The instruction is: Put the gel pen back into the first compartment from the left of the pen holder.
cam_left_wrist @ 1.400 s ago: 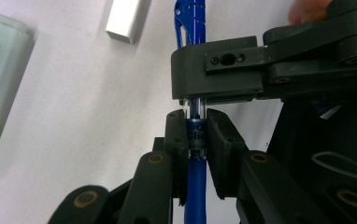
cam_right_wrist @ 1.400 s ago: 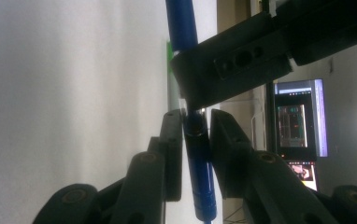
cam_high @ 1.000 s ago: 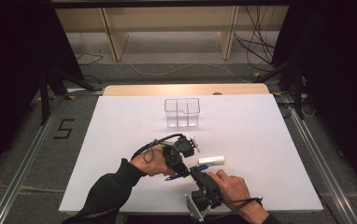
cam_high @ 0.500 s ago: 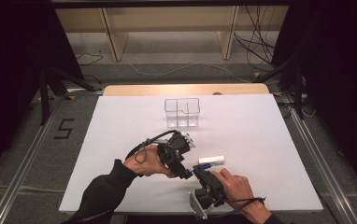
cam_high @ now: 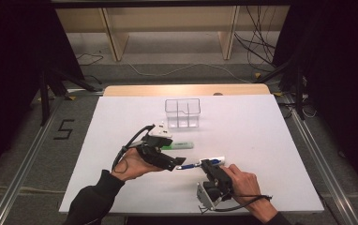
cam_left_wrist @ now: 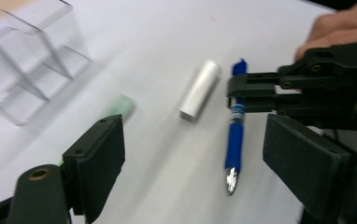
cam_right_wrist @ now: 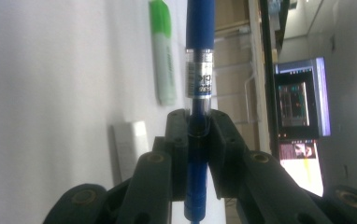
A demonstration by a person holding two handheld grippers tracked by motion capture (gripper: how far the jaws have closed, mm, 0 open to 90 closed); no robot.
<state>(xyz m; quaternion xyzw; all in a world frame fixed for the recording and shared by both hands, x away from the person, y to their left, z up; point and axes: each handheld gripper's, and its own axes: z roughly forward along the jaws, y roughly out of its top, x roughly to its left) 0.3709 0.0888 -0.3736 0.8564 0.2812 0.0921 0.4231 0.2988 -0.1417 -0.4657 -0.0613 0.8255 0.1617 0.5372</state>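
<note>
A blue pen [cam_high: 192,165] hangs just above the white table, my right gripper [cam_high: 210,164] shut on its barrel [cam_right_wrist: 200,46]. Left of the pen tip, my left gripper [cam_high: 170,161] stands open. Its jaws have just been opening, and in the left gripper view the pen [cam_left_wrist: 235,135] lies between the wide pads [cam_left_wrist: 97,158], touching neither. The right gripper's jaws [cam_left_wrist: 249,91] clamp the pen there. A white cap-like cylinder [cam_high: 217,159] lies beside the pen. A green highlighter [cam_high: 179,145] lies behind the left gripper.
A clear plastic organizer [cam_high: 182,112] with several compartments stands at the middle back of the white table [cam_high: 271,154]. The white cylinder [cam_left_wrist: 200,91] and the highlighter [cam_left_wrist: 120,107] lie between it and the grippers. A wooden edge [cam_high: 186,90] runs behind the table.
My left gripper's jaws have opened off the blue pen and the hand has drawn back to the left, uncovering the green highlighter. The right gripper still holds the pen.
</note>
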